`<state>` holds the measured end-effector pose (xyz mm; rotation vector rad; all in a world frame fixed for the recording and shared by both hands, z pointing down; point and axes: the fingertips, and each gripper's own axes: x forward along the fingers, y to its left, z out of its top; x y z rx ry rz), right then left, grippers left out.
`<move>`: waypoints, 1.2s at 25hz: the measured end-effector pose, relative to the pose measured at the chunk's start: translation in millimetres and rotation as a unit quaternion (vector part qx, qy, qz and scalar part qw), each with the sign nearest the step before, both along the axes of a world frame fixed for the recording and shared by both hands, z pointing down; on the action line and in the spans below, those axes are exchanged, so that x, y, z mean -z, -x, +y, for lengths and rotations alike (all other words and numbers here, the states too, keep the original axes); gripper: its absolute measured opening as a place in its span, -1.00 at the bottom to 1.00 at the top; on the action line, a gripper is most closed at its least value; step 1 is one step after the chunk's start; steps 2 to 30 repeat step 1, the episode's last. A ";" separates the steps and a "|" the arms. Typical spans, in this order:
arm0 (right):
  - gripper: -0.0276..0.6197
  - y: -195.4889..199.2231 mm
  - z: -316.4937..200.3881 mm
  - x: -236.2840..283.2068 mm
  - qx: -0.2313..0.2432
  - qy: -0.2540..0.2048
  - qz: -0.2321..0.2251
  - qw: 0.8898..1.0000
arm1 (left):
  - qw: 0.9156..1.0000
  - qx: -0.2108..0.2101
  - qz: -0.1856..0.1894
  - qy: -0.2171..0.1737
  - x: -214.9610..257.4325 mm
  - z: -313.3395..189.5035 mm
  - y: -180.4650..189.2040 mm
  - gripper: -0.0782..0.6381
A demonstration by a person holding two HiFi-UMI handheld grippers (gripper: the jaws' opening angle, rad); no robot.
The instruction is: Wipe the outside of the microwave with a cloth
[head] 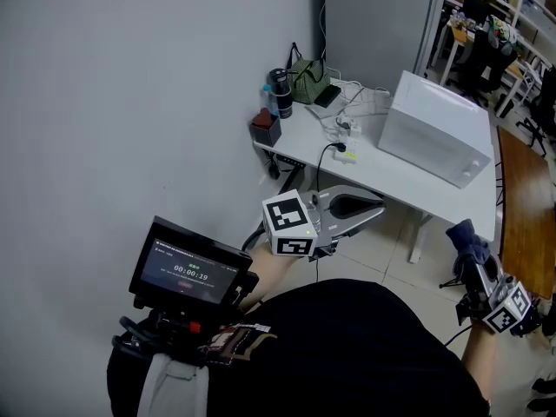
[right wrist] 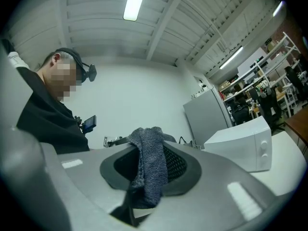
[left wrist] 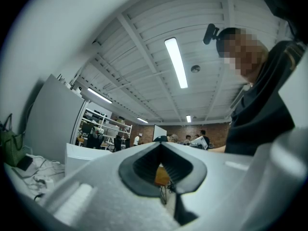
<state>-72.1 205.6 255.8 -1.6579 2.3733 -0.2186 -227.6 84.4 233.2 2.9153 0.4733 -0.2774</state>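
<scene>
The white microwave (head: 434, 129) stands on the right part of a white table (head: 408, 185), and it also shows in the right gripper view (right wrist: 240, 146). My right gripper (head: 467, 248) is low at the right, short of the table, shut on a dark grey-blue cloth (head: 466, 235). In the right gripper view the cloth (right wrist: 150, 162) hangs folded between the jaws of that gripper (right wrist: 147, 141). My left gripper (head: 375, 209) is held in front of the table's near edge. Its jaws meet in the left gripper view (left wrist: 161, 148), with nothing between them.
The table's far left corner holds a green bag (head: 308, 81), dark bottles (head: 280, 92), a red-topped box (head: 265, 127) and cables with a power strip (head: 347, 129). A grey wall (head: 130, 102) runs along the left. A small screen (head: 187, 272) sits at the person's chest. Shelves (head: 495, 16) stand at the back right.
</scene>
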 end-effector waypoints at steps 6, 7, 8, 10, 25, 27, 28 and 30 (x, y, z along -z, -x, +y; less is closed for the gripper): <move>-0.62 2.3 -2.1 -0.9 -0.001 0.002 0.001 1.000 | 1.000 0.000 0.000 0.001 -1.5 -2.3 2.7 -0.77; -0.62 2.3 -2.1 -0.9 -0.001 0.002 0.001 1.000 | 1.000 0.000 0.000 0.001 -1.5 -2.3 2.7 -0.77; -0.62 2.3 -2.1 -0.9 -0.001 0.002 0.001 1.000 | 1.000 0.000 0.000 0.001 -1.5 -2.3 2.7 -0.77; -0.62 2.3 -2.1 -0.9 -0.001 0.002 0.001 1.000 | 1.000 0.000 0.000 0.001 -1.5 -2.3 2.7 -0.77; -0.62 2.3 -2.1 -0.9 -0.001 0.002 0.001 1.000 | 1.000 0.000 0.000 0.001 -1.5 -2.3 2.7 -0.77; -0.62 2.3 -2.1 -0.9 -0.001 0.002 0.001 1.000 | 1.000 0.000 0.000 0.001 -1.5 -2.3 2.7 -0.77; -0.62 2.3 -2.1 -0.9 -0.001 0.002 0.001 1.000 | 1.000 0.000 0.000 0.001 -1.5 -2.3 2.7 -0.77; -0.62 2.3 -2.1 -0.9 -0.001 0.002 0.001 1.000 | 1.000 0.000 0.000 0.001 -1.5 -2.3 2.7 -0.77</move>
